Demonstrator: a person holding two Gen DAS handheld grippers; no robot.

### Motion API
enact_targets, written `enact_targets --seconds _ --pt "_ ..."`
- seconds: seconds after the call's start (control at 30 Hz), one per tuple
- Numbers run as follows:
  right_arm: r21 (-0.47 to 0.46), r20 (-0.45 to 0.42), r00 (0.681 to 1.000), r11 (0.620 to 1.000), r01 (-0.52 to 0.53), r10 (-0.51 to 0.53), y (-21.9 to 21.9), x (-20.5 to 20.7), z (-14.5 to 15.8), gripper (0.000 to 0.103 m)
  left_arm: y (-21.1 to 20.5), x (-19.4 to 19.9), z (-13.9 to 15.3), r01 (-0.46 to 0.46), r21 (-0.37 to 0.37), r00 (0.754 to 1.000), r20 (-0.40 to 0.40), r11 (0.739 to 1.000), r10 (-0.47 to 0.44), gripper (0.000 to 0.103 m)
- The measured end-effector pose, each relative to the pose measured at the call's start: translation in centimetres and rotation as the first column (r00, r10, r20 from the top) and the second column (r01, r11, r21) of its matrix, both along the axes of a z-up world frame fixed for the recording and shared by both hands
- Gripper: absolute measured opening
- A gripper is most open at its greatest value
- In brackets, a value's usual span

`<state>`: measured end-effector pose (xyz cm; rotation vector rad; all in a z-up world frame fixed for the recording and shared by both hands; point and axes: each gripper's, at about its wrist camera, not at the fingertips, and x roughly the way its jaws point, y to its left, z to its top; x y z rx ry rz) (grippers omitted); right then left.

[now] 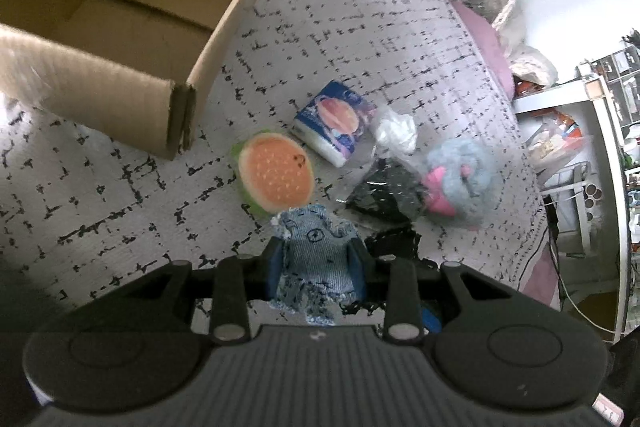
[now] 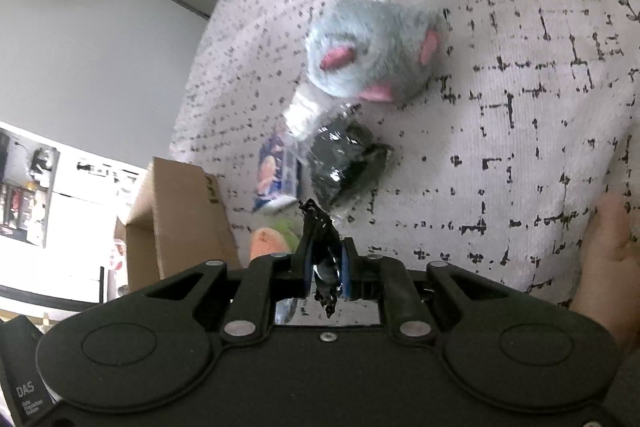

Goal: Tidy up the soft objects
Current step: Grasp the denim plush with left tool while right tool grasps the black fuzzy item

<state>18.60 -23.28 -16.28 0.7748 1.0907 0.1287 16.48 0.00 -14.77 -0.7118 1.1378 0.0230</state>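
My left gripper (image 1: 318,259) is shut on a small denim fabric toy (image 1: 316,259) and holds it just above the patterned bedspread (image 1: 120,195). Beyond it lie a round orange-and-green plush (image 1: 276,173), a blue tissue pack (image 1: 332,121), a white wad in clear plastic (image 1: 394,129), a black bundle in plastic (image 1: 386,193) and a pale blue plush with pink ears (image 1: 460,179). My right gripper (image 2: 325,261) is shut on a black crinkled piece (image 2: 322,251). In the right wrist view, the blue plush (image 2: 372,51), black bundle (image 2: 346,159) and tissue pack (image 2: 276,173) lie ahead.
An open cardboard box (image 1: 240,7) stands at the upper left on the bedspread, and it also shows in the right wrist view (image 2: 176,211). A cluttered shelf (image 1: 568,131) stands past the bed's right edge. A hand (image 2: 608,259) rests at the right.
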Motion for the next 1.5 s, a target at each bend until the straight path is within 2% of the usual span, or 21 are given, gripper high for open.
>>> enact_targets --seconds 0.17,0.57,0.83,1.03,1.5 --pt "0.027 0.051 0.999 1.0 0.002 -0.003 -0.6 -0.8 1.1 0.014 0.4 -0.6 2.1 -0.003 0.022 0.999 0.049 1.0 0.001 0.033" --pt "0.017 0.203 0.979 1.0 -0.018 0.014 -0.2 -1.2 3.8 0.014 1.7 -1.0 5.7 -0.003 0.113 0.991 0.135 0.994 -0.012 0.033" --pt "0.011 0.337 0.94 0.998 -0.063 0.055 0.9 -1.2 5.7 0.014 3.4 -1.4 7.7 -0.025 0.18 0.983 0.184 0.983 -0.009 0.033" --pt "-0.004 0.403 0.911 0.996 -0.093 0.087 1.9 -0.9 7.0 0.014 5.3 -1.4 8.9 -0.051 0.217 0.978 0.207 0.975 0.006 0.033" --pt "-0.019 0.462 0.869 0.982 -0.189 0.176 4.7 0.4 8.1 0.014 9.0 -1.2 10.0 -0.101 0.26 0.973 0.226 0.96 0.041 0.033"
